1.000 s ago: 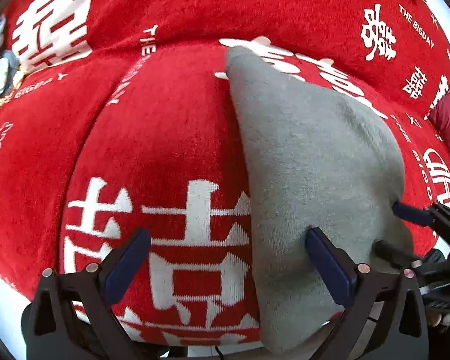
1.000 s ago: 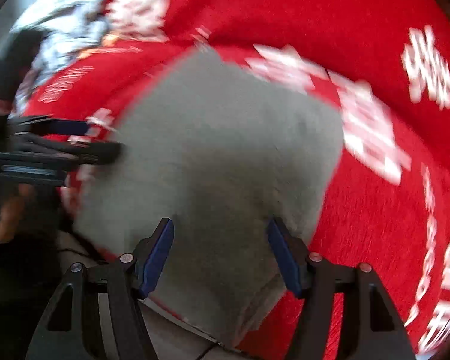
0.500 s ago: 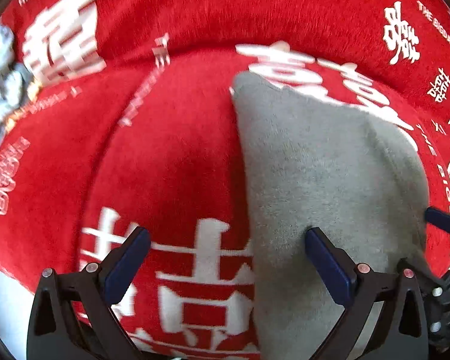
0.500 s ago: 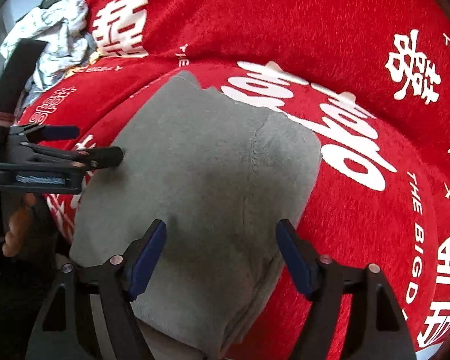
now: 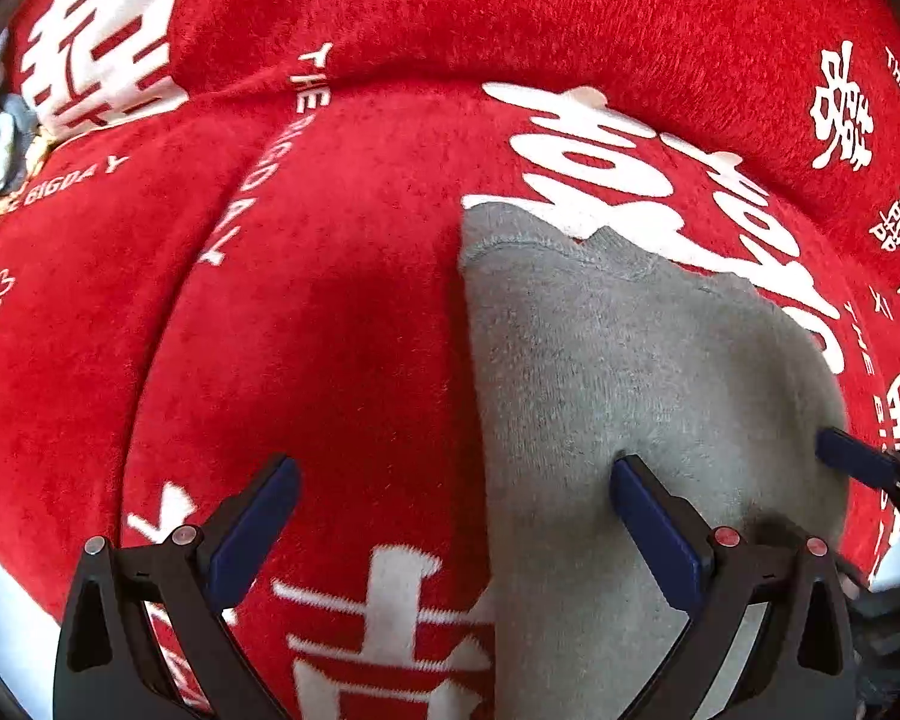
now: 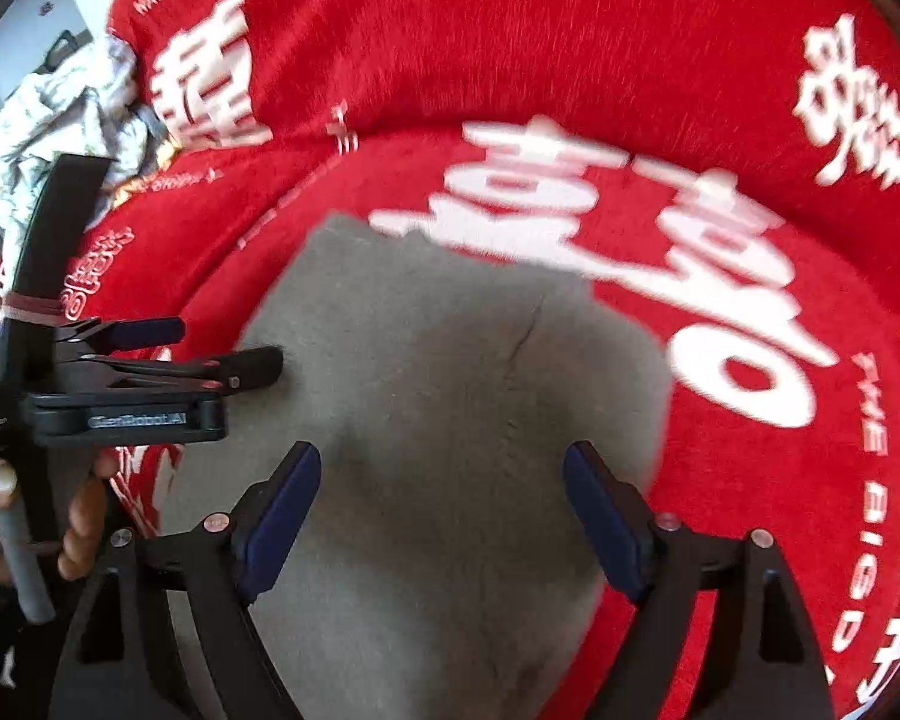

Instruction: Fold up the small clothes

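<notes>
Red plush blanket (image 5: pixel 354 324) with white lettering fills both views, covering a soft cushioned seat. Grey folded garment (image 5: pixel 618 372) lies flat on it: from 3 to 6 o'clock in the left wrist view, centre to 6 o'clock in the right wrist view. Only the right wrist view shows the crumpled pale cloth (image 6: pixel 60 114) at 10 o'clock in full, and a hand (image 6: pixel 36 516) on a grip at 8 o'clock. Left claw (image 5: pixel 450 510) stands wide open, holding nothing, its right finger over the garment's left part. Right claw (image 6: pixel 444 510) is opening, fingers straddling the garment without pressing it. The left wrist view shows only its tip, at 3 o'clock.
</notes>
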Demonstrator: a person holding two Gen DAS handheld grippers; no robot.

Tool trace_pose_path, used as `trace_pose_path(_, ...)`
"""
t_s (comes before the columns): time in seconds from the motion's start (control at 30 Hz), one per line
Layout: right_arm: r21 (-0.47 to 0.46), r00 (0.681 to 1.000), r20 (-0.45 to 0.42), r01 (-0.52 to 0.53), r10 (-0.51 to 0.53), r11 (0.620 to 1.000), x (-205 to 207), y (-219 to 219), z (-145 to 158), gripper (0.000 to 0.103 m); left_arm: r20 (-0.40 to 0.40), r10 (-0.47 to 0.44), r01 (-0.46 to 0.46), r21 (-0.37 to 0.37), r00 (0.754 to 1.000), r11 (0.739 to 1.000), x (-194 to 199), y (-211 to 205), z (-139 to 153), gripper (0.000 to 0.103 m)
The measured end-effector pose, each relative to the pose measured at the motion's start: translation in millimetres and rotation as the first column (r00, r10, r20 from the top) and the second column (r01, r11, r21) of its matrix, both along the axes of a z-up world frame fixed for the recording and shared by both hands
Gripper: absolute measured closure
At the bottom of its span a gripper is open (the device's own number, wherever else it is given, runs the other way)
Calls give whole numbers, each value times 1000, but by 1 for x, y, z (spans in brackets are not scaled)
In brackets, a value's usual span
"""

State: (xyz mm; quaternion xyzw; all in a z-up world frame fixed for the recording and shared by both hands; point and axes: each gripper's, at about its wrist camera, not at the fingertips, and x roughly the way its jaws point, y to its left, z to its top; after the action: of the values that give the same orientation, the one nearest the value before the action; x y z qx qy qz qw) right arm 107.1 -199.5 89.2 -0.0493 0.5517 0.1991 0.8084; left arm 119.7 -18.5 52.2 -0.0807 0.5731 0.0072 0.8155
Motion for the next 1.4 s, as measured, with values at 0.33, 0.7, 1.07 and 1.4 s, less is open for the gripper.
trace_pose_path(0.33,-89,999,46,15,-11,996,16,6,10,16,71,2,-2,9,997,1000,12,5,17,0)
trace_pose_path(0.7,-116,995,-41,82,-88,990,59,8,-21,13,-9,3,-2,33,1000,999,37,2,-17,0)
trace_pose_path(1.07,-151,998,50,-27,35,988,3,27,7,13,47,12,-15,46,999,999,4,8,7,0)
trace_pose_path(1.4,-180,998,63,-17,28,984,-46,-32,6,12,111,-29,26,35,993,999,-51,12,39,0)
